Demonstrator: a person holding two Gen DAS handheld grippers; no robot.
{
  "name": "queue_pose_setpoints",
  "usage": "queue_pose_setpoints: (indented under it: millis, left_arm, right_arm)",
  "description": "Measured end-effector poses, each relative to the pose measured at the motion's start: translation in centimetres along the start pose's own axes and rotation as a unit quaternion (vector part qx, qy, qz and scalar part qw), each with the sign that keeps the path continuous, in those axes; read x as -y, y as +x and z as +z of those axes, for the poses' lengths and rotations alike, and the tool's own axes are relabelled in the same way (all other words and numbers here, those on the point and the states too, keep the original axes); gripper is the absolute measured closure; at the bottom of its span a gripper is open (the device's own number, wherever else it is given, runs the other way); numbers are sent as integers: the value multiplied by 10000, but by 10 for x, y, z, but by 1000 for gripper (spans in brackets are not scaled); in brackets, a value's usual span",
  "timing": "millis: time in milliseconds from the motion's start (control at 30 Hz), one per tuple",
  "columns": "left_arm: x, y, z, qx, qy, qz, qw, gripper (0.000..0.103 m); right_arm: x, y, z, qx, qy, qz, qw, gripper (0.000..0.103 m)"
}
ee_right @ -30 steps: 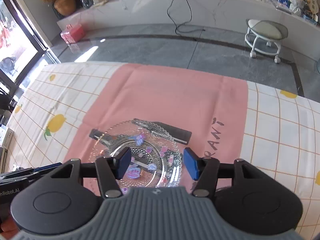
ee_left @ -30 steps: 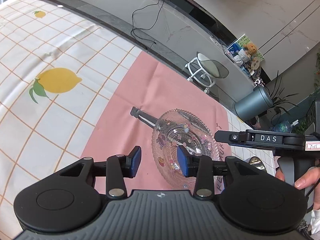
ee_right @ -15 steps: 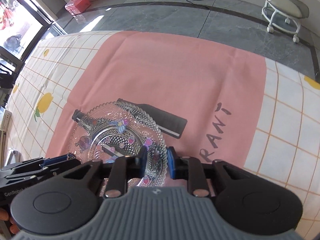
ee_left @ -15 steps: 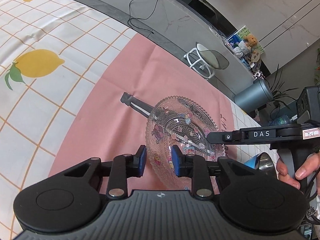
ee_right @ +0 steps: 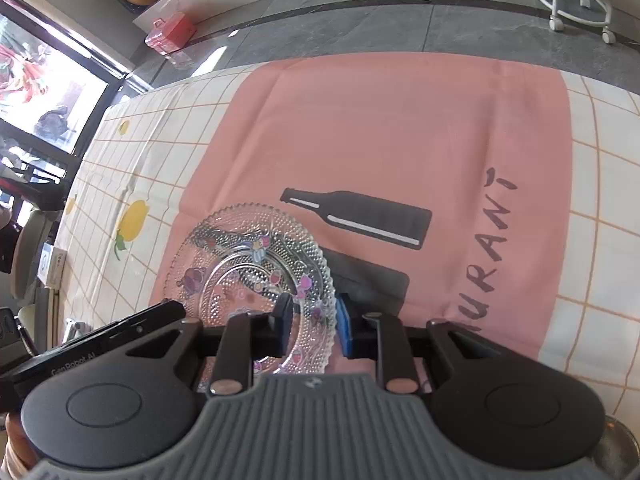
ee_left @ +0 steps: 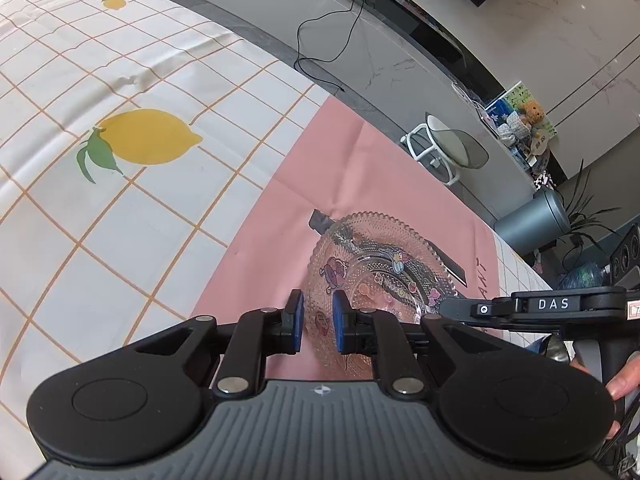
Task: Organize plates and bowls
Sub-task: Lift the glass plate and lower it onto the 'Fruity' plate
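Lemon-grid tablecloth [ee_left: 132, 220] with pink mat [ee_right: 380, 132] on top. Glass plate [ee_right: 248, 264] sits on mat, near our grippers. Left gripper [ee_left: 318, 322] and right gripper [ee_right: 312, 324] have just been closing; each now pinches plate rim on opposite sides. We judge risks: slick glass slipping, uneven lift tilting plate. Readable: "DAS", "URANT", "GenRobot.AI".
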State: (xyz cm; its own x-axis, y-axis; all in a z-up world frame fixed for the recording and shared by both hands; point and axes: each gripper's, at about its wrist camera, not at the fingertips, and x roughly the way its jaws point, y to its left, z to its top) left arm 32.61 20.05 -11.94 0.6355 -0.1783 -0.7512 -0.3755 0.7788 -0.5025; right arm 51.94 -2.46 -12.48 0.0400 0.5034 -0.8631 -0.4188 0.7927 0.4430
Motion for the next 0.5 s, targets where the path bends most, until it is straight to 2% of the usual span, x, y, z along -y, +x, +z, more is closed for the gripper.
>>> queue_pose_setpoints:
  millis: [100, 333, 500]
  left_arm:
    - [-2, -6, 2, 46, -40, 62, 10000, 93]
    - [0, -48, 12, 519, -76, 25, 9986, 95]
    - [8, -87, 13, 844, -156, -178, 9962, 95]
  right_arm:
    - [-7, -2, -6, 218, -86, -160, 9996, 93]
    - [-20, -23, -10, 531, 145, 140, 9984, 95]
    - [-39, -54, -19, 800, 191, 351, 9960, 96]
